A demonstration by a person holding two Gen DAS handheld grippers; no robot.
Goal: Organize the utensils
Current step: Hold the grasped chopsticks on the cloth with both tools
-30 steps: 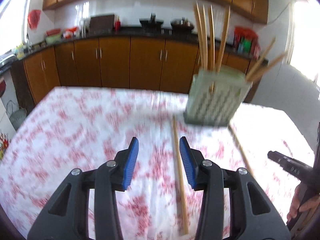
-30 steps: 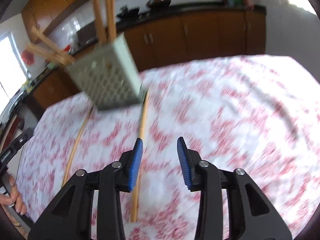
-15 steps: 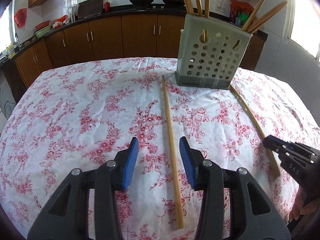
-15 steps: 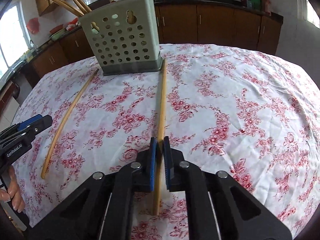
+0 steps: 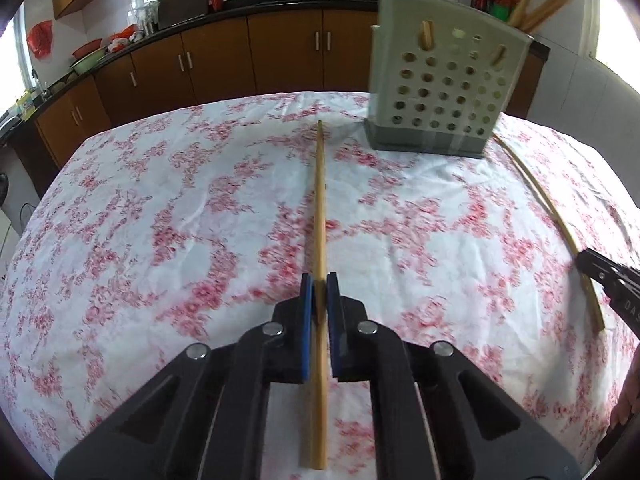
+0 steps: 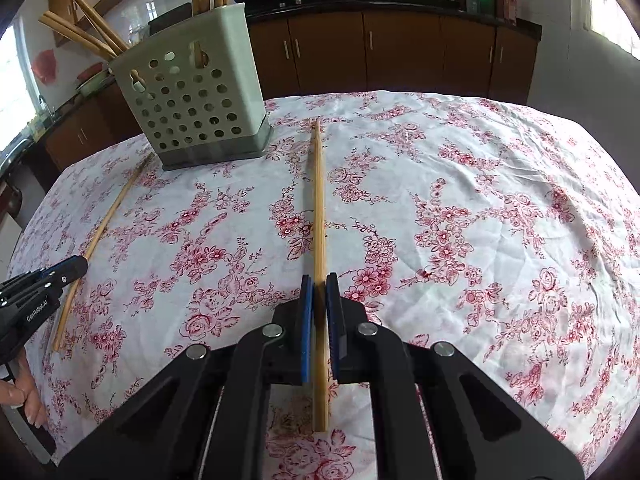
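My left gripper (image 5: 319,284) is shut on a long wooden chopstick (image 5: 319,208) that lies along the flowered tablecloth and points at the far edge. My right gripper (image 6: 319,285) is shut on a second chopstick (image 6: 318,204) lying the same way. The pale green perforated utensil holder (image 5: 444,84) stands at the back of the table with several chopsticks upright in it; it also shows in the right wrist view (image 6: 192,96). Each view shows the other gripper at its edge, over the other chopstick.
The table (image 6: 500,208) is covered in a white cloth with red flowers and drops off at its rounded edges. Brown kitchen cabinets (image 5: 224,60) and a dark counter with pots run behind it. A hand (image 6: 24,392) holds the left gripper's handle.
My left gripper has moved onto the chopstick and shut on it. My right gripper shut on its chopstick half a second ago and has stayed shut on it.
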